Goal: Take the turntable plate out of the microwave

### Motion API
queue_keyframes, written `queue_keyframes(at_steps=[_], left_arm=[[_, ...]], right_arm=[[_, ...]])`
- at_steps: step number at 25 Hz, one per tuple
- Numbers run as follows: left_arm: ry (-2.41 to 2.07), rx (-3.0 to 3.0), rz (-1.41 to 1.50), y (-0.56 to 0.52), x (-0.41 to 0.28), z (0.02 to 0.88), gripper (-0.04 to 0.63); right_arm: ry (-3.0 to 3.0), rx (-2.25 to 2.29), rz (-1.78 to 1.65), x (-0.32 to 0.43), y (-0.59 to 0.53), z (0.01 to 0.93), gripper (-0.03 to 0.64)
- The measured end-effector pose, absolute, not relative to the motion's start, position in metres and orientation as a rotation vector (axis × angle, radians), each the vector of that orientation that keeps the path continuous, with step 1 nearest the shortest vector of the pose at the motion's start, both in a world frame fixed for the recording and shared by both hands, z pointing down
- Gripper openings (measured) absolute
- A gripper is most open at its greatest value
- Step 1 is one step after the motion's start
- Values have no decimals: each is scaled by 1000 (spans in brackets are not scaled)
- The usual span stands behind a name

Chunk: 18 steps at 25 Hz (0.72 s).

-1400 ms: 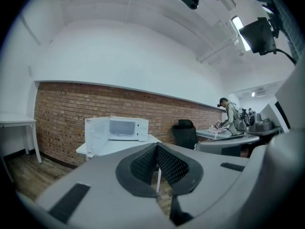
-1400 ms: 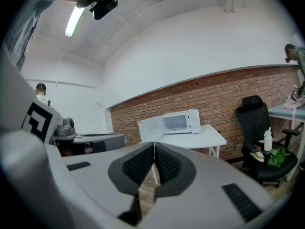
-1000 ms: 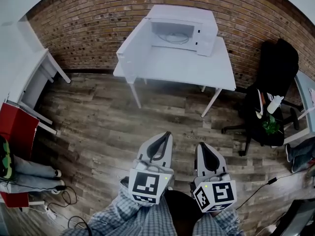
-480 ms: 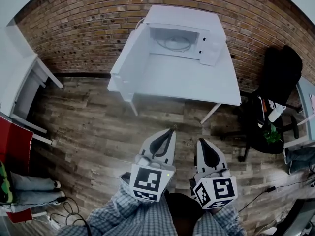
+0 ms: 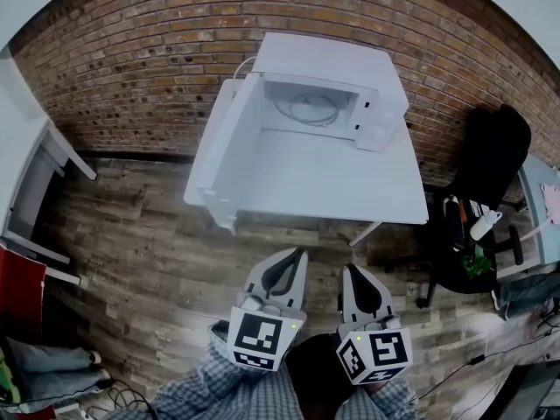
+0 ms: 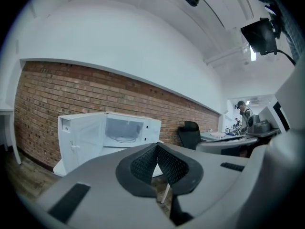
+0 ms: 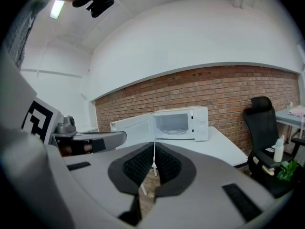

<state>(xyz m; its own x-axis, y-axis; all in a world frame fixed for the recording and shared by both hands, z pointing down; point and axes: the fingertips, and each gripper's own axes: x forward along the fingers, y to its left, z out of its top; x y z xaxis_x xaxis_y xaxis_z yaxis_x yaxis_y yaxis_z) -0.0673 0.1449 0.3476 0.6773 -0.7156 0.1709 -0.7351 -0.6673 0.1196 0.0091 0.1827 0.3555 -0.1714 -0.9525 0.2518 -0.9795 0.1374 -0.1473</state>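
White microwave (image 5: 325, 86) stands open on the white tabletop (image 5: 332, 186), with both tools closed, empty and well short of it.

Its turntable plate (image 5: 308, 109) lies inside the cavity, at 12 o'clock from the two tools in the head view. The door (image 5: 226, 143) is swung out toward 9 o'clock of the cavity. The left tool (image 5: 298, 253) and right tool (image 5: 351, 269) sit side by side at 6 o'clock over the wooden floor (image 5: 131, 243). Each has its jaws pressed together on nothing and points toward the tabletop, apart from its near edge. A brick wall (image 5: 131, 68) runs behind the microwave. A black office chair (image 5: 486, 173) stands at 3 o'clock of the tabletop.
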Motion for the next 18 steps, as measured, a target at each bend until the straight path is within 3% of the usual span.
queue_keyframes(at_steps=[18], left_arm=[[-1298, 2644, 165, 59, -75, 354, 0]], right_arm=[[-2370, 1883, 417, 12, 85, 364, 20]])
